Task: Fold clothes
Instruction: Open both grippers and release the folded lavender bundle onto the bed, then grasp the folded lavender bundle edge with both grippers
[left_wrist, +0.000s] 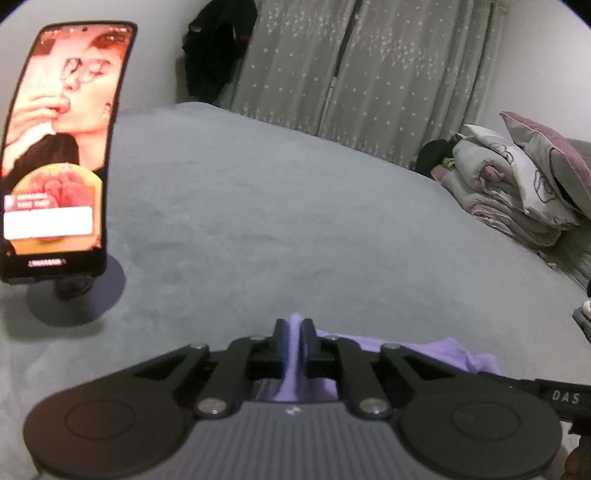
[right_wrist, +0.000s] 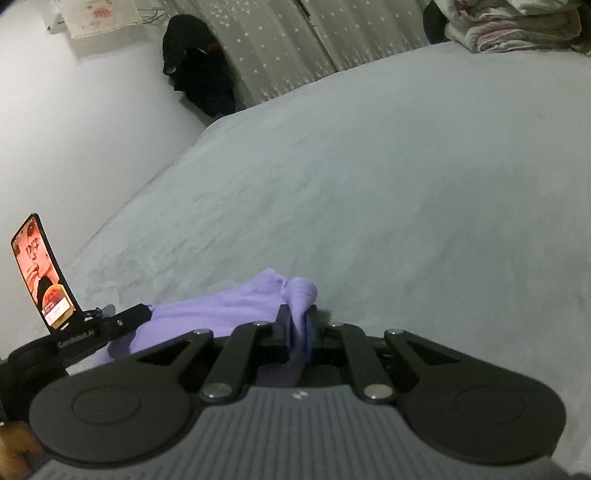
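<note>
Both grippers, left gripper (left_wrist: 294, 332) and right gripper (right_wrist: 298, 325), clamped on the purple garment (right_wrist: 221, 310) above the grey bed (right_wrist: 369, 184), though those thin pinches could slip if tugged apart.

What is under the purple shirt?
The grey bed cover lies under the purple shirt. Both grippers pinch the shirt; anything beneath its folds is hidden.

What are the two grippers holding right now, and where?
Both hold the purple garment: left gripper and right gripper each pinch a bunched bit of its edge.
</note>
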